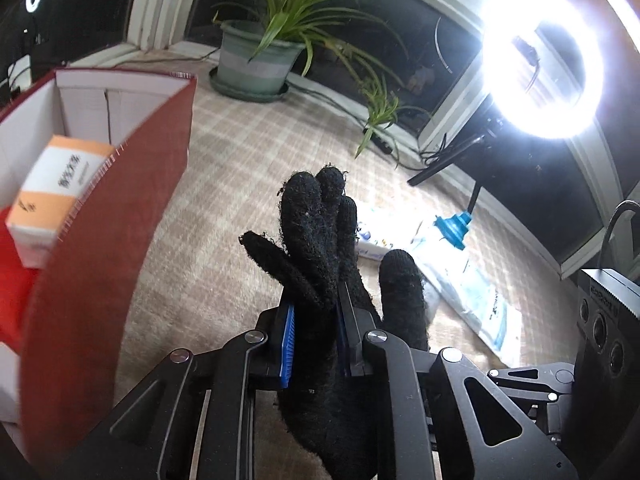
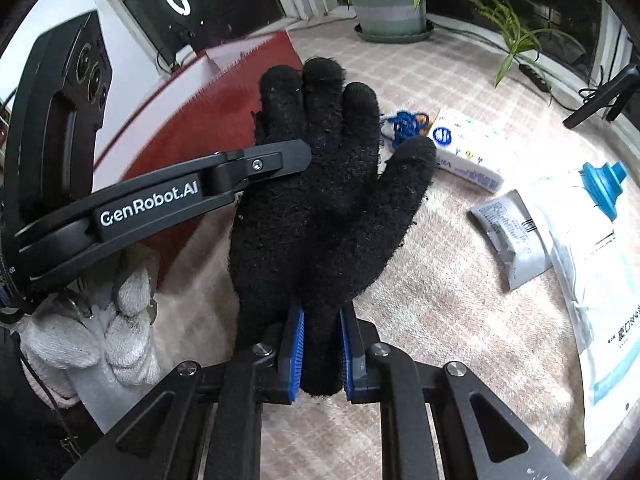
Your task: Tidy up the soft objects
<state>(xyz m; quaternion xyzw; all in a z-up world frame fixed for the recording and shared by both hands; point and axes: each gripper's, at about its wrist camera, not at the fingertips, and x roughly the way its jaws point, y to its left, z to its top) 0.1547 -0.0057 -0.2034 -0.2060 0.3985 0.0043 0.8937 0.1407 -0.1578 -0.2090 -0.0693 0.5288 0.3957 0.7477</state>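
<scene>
both sets of jaws were clamped on one black fuzzy knit glove point(image 2: 316, 200): the right gripper point(image 2: 320, 356) pinched its cuff between blue ribbed pads point(image 2: 297, 354), and the left gripper point(image 1: 314, 340) pinched it at the base of the fingers, so the glove hung above the beige checked cloth point(image 2: 440, 280) near the cloth's left side, beside the dark red cardboard box point(image 1: 120, 220).

only the left wrist view looked into that box, where an orange and white carton point(image 1: 56, 196) with blurred print leaned over something red point(image 1: 16, 284); it alone showed the lit ring lamp point(image 1: 544, 60) at the cloth's far right corner. only the right wrist view showed the left gripper's arm from the side, lettered "GenRobot.AI", with a hand in a white knit glove point(image 2: 100, 332) below it, a blue tangle of cord point(image 2: 404, 126), a white tissue pack with a blue round logo point(image 2: 464, 148), and a grey printed sachet point(image 2: 512, 236).

both views showed a white pouch with a blue cap point(image 2: 592, 264) toward the cloth's right edge and a green potted plant point(image 1: 256, 60) at the far edge; their print was too small to read.
</scene>
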